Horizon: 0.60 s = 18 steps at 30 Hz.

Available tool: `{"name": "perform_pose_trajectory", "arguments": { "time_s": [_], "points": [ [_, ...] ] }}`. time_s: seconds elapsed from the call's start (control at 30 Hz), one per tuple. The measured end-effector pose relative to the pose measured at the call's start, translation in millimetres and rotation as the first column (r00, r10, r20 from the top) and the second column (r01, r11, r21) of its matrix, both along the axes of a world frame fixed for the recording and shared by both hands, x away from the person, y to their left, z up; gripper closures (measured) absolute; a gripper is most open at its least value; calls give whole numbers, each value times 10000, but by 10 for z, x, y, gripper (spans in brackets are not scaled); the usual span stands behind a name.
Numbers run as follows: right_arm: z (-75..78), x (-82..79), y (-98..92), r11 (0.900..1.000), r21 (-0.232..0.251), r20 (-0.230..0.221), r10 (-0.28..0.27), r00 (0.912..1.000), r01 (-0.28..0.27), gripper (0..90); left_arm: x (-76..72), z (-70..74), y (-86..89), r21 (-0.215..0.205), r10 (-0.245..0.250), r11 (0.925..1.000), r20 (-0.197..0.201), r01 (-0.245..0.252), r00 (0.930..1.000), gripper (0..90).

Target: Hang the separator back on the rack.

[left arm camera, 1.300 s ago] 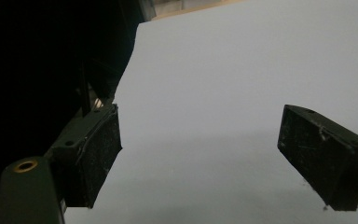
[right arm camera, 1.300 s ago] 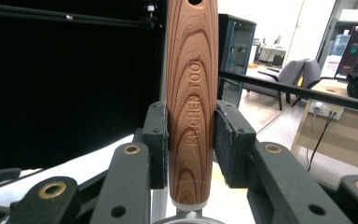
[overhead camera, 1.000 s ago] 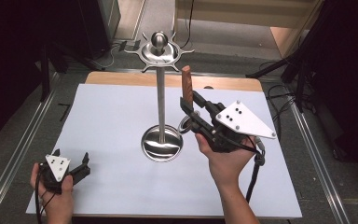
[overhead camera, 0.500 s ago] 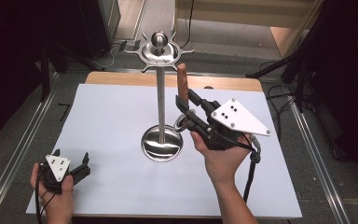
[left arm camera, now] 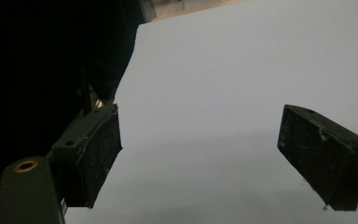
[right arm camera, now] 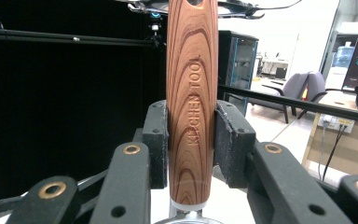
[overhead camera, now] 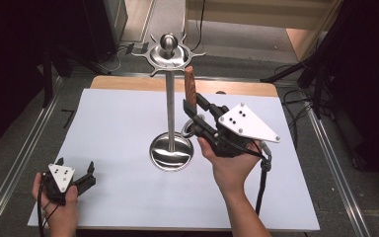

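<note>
While my right gripper (overhead camera: 193,114) sits just right of the table's middle, its two black jaws are clamped on the brown wooden handle (right arm camera: 191,93) of a kitchen utensil, one pad pressed against each side. In the right gripper view the handle stands upright between the pads, its grain running lengthwise, the words KITCHEN TOOL engraved up its face, and a pale collar with a bit of metal showing at its lower end. From the high view the wooden handle (overhead camera: 191,89) rises toward twelve o'clock from the jaws, just beside the post of the tall polished steel hanging stand (overhead camera: 170,113), at about three o'clock of that post. Whether handle and post touch I cannot tell. The stand's round dished base (overhead camera: 171,152) rests on the white sheet covering the table (overhead camera: 118,128), and its spoked crown with a ball on top sits above the handle's tip, slightly toward eleven o'clock.

My left gripper (overhead camera: 81,180) is well apart from all this, down at about seven o'clock near the sheet's front-left corner. In the left gripper view its black pads (left arm camera: 98,154) stand wide apart with nothing between them, only plain white sheet beneath.
</note>
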State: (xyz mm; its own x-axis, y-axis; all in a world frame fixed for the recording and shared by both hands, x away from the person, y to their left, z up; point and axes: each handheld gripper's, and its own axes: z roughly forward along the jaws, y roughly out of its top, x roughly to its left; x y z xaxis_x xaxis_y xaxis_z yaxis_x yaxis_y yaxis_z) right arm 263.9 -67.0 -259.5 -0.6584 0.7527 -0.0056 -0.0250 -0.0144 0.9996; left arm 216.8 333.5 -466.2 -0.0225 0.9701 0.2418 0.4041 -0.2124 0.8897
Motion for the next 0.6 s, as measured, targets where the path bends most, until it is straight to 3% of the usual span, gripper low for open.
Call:
{"name": "perform_pose_trajectory", "arguments": {
  "time_s": [0.27,0.6],
  "points": [
    [-66,25,18,10000,17,-62,-44,10000,44,694,-2,-1,-2,24,4,10000,17,-4,10000,145],
    [-129,46,42,9996,299,180,-2,9998,-3,688,-2,-1,-4,23,5,10000,28,-5,10000,145]
  ]
}}
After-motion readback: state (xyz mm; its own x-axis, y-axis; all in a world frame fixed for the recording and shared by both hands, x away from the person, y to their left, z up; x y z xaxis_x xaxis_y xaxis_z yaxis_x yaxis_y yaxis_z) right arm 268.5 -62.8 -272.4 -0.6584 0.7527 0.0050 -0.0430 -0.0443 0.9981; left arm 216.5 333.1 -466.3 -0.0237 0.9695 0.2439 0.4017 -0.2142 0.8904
